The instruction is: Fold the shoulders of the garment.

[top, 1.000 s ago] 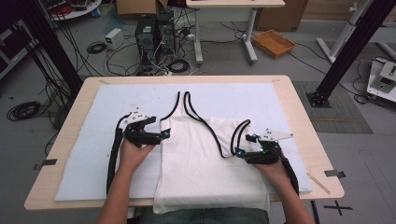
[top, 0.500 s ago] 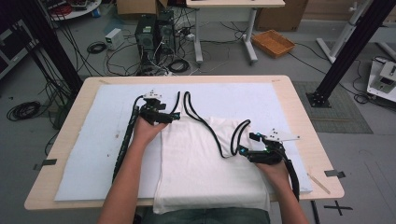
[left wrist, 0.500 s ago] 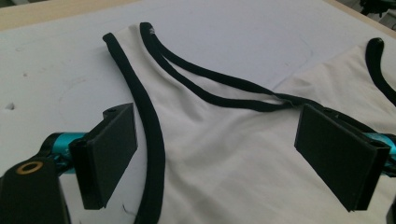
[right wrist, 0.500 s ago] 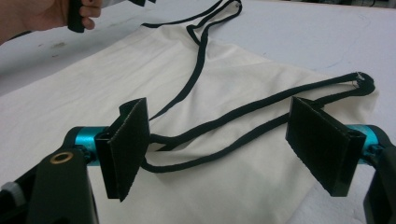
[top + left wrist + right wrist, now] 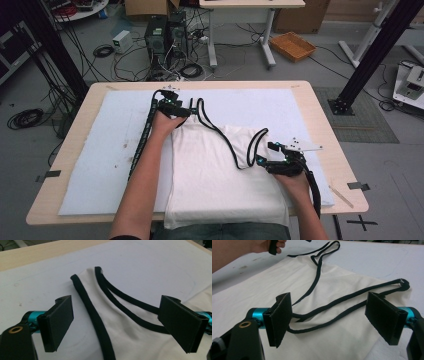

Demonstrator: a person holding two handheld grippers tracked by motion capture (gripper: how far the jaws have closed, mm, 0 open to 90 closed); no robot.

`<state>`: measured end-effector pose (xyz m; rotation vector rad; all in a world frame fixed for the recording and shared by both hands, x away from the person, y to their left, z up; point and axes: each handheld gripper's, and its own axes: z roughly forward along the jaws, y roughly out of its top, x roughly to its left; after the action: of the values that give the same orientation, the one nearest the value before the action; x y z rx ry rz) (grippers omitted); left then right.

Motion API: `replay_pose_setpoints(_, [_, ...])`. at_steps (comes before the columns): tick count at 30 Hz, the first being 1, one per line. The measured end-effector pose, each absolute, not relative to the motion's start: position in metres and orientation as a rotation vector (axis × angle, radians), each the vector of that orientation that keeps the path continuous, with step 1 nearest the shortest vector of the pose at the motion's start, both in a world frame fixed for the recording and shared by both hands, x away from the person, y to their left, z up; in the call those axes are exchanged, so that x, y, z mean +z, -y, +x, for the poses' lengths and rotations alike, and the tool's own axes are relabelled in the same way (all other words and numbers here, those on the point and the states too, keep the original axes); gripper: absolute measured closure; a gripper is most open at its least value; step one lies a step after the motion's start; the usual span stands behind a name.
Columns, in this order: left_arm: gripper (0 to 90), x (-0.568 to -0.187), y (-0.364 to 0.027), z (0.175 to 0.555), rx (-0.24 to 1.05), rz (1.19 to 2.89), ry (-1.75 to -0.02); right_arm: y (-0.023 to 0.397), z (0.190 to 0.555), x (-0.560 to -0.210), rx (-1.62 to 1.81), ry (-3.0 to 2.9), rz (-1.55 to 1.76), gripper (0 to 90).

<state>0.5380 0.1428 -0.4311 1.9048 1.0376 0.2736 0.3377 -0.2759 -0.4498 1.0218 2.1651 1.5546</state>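
Observation:
A white tank top [image 5: 215, 170] with black trim lies flat on the pale mat [image 5: 115, 150]. Its right side is folded inward, so that shoulder strap [image 5: 252, 147] loops over the cloth. My left gripper [image 5: 191, 109] is at the garment's far left shoulder and stands open. In the left gripper view its jaws [image 5: 116, 312] straddle the left strap [image 5: 87, 302] without touching it. My right gripper [image 5: 265, 153] is open beside the folded strap. In the right gripper view its jaws [image 5: 329, 307] stand either side of the black strap loop [image 5: 352, 298].
The mat covers most of the wooden table [image 5: 325, 120]. The tank top's hem hangs over the near edge. Tape marks [image 5: 357, 185] sit on the right of the table. Beyond the far edge, computers [image 5: 160, 35], cables and an orange basket [image 5: 293, 45] are on the floor.
My left gripper has moved away from me and to the right, from the shirt's left side up to the left shoulder strap. The right gripper has barely shifted.

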Motion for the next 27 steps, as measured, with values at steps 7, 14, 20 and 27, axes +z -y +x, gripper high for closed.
replay_pose_setpoints(7, [13.2, -0.444, -0.136, 0.559, 0.304, 1.949, -1.087, 0.276, 0.338, -0.45, 1.558, -2.167, 1.02, 22.3])
replay_pose_setpoints(14, [15.3, -0.451, -0.125, 0.574, 0.286, 1.932, -1.115, 0.276, 0.338, -0.45, 1.57, -2.172, 1.017, 22.3])
replay_pose_setpoints(20, [21.4, -0.45, -0.11, 0.583, 0.375, 2.019, -1.13, 0.278, 0.338, -0.45, 1.592, -2.156, 1.018, 22.3])
replay_pose_setpoints(27, [48.2, -0.446, -0.099, 0.574, 0.485, 2.075, -1.13, 0.277, 0.337, -0.45, 1.584, -2.17, 1.018, 22.5])
